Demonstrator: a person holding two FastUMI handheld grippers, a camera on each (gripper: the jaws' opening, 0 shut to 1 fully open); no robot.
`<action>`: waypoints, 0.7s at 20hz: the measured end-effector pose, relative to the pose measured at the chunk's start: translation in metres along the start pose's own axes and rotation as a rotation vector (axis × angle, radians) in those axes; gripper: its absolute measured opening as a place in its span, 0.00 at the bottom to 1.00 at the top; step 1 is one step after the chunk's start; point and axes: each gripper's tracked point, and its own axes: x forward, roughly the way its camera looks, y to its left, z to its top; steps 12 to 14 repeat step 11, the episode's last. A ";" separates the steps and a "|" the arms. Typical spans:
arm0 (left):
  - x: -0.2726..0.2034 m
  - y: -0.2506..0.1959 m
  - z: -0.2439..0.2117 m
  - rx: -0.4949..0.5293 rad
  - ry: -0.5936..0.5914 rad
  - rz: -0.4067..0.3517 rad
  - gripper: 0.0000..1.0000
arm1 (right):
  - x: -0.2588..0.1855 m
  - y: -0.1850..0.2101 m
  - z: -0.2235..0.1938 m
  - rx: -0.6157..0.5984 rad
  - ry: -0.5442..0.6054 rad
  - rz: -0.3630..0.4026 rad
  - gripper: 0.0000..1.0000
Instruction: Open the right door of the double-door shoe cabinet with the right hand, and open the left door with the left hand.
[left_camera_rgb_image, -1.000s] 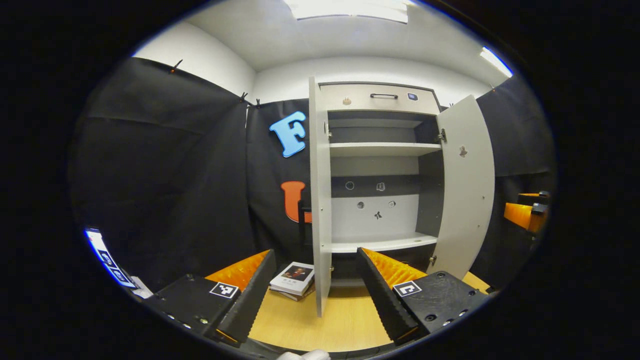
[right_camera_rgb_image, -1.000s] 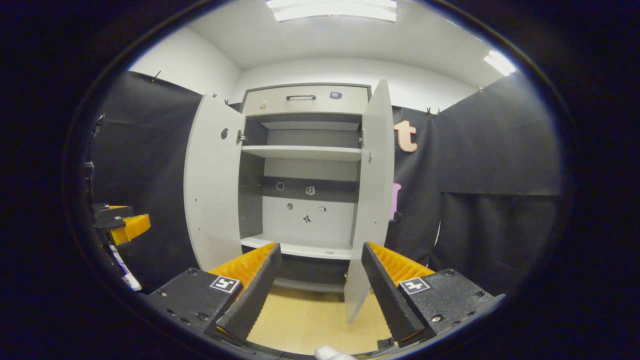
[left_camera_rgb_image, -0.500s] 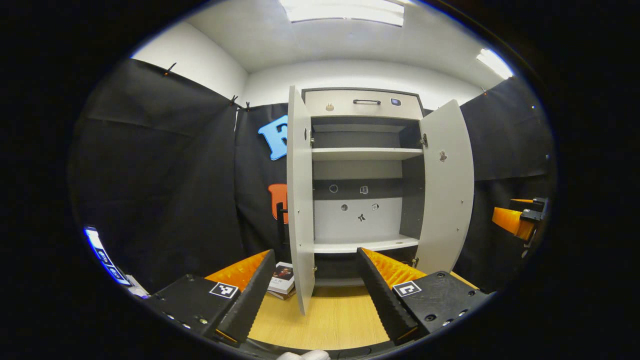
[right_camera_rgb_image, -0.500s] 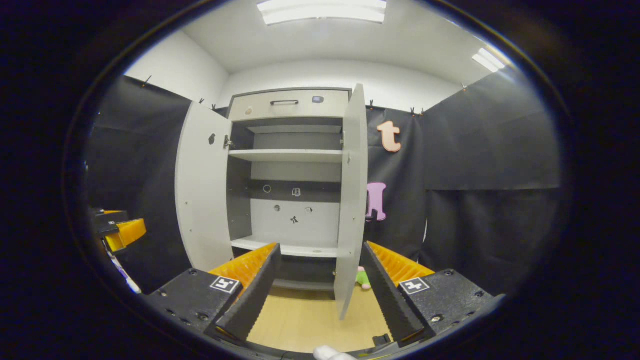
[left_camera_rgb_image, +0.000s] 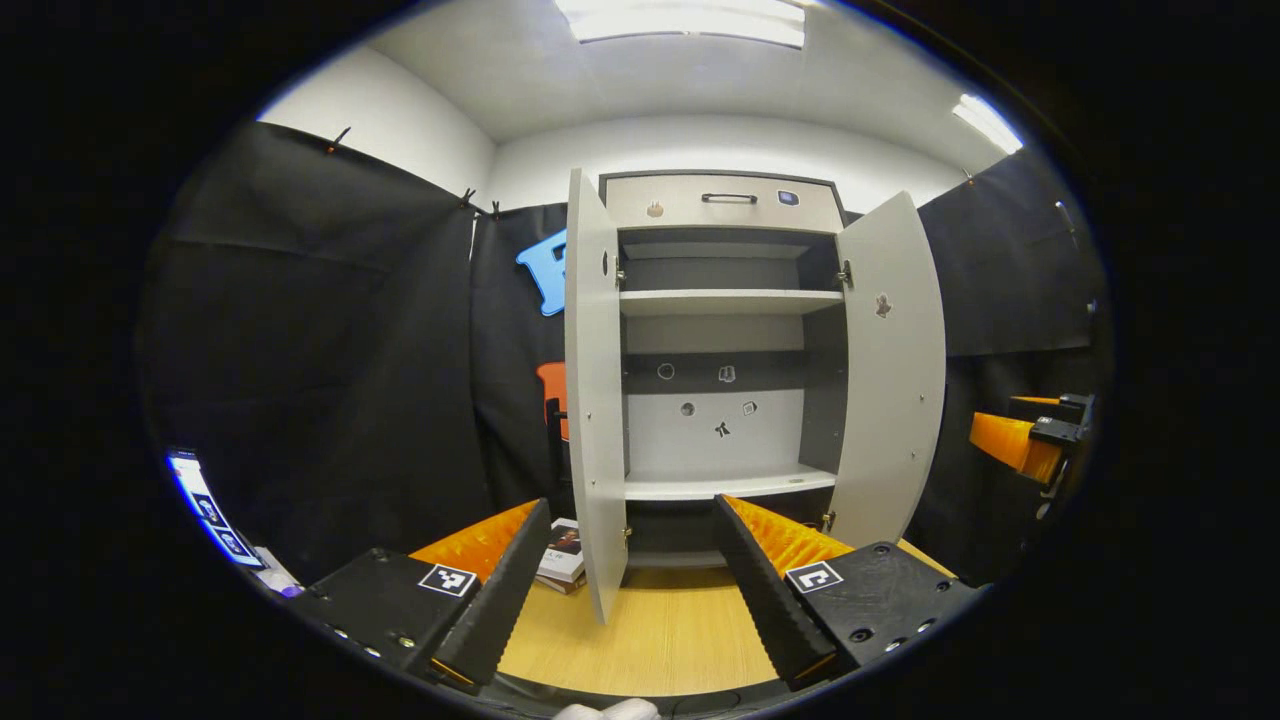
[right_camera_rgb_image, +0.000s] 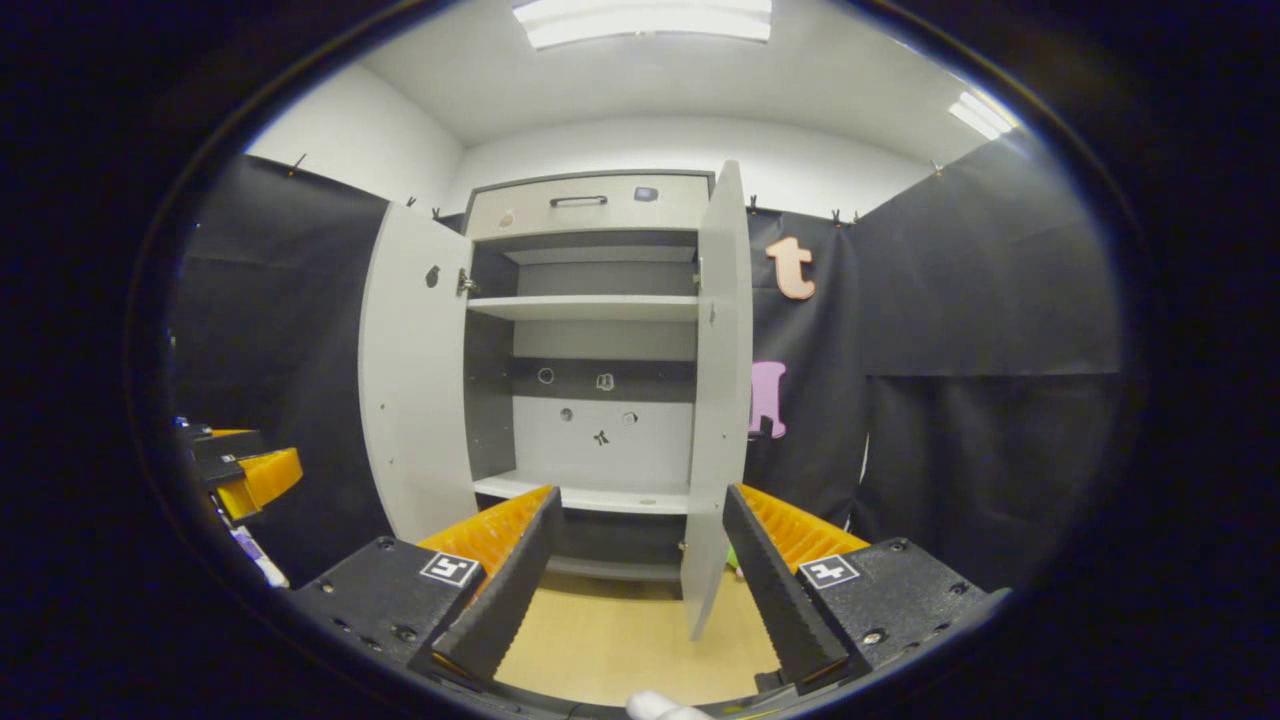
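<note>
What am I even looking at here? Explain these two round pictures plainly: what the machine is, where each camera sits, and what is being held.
No robot: a person holds a two-finger gripper in each hand, with a camera riding on each. The left gripper view looks past the left gripper; the right gripper view looks past the right gripper. Both are open and hold nothing. Ahead stands the shoe cabinet, its left door and right door swung open, shelves bare. Books lie on the wooden floor beside the left door.
</note>
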 end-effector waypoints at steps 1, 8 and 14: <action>0.000 0.001 0.000 -0.003 0.000 0.004 0.96 | 0.002 0.002 -0.001 -0.005 0.004 0.007 1.00; -0.006 0.010 0.001 0.004 0.000 0.035 0.96 | 0.003 0.009 0.003 -0.001 -0.007 0.019 1.00; -0.005 0.007 0.002 0.001 -0.005 0.029 0.96 | 0.002 0.011 0.003 0.000 -0.009 0.024 1.00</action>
